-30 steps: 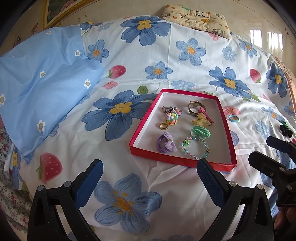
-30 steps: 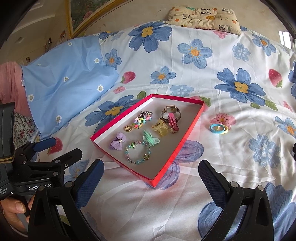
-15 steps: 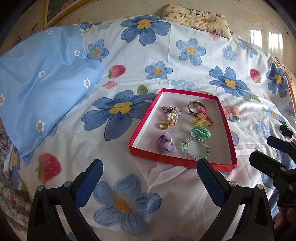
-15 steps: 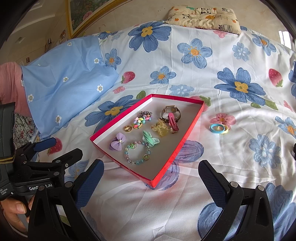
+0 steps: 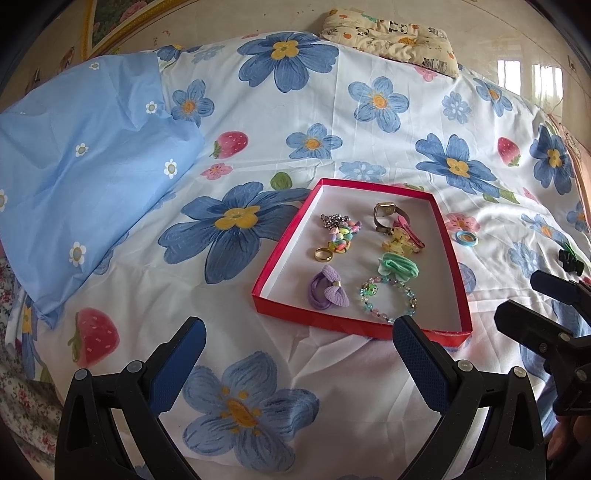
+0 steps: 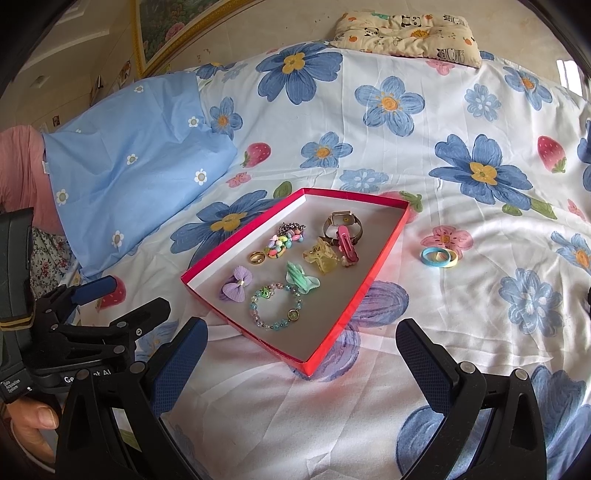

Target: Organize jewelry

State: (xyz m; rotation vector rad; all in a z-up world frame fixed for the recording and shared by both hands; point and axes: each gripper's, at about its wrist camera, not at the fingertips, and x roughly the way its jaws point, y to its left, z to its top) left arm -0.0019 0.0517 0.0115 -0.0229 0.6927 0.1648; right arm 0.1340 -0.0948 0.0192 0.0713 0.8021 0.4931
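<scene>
A shallow red box (image 5: 280, 254) (image 6: 384, 254) lies on the flowered bedsheet. Inside are a gold ring (image 5: 322, 254) (image 6: 257, 257), a purple bow tie (image 5: 329, 290) (image 6: 236, 284), a beaded bracelet (image 5: 388, 299) (image 6: 275, 308), a green clip (image 5: 399, 266) (image 6: 301, 282), a yellow clip (image 6: 320, 257), a pink clip (image 6: 347, 245), a watch (image 5: 386, 213) (image 6: 341, 221) and a pastel bead chain (image 5: 341, 232) (image 6: 284, 240). Blue and yellow hair rings (image 5: 466, 238) (image 6: 439, 257) lie outside, right of the box. A black clip (image 5: 570, 257) lies further right. My left gripper (image 5: 299, 350) and right gripper (image 6: 301, 350) are open, empty, near the box's front.
A light blue pillow (image 5: 81, 177) (image 6: 136, 155) lies to the left. A small patterned cushion (image 5: 388, 33) (image 6: 406, 33) sits at the far edge of the bed. Each gripper shows at the other view's side.
</scene>
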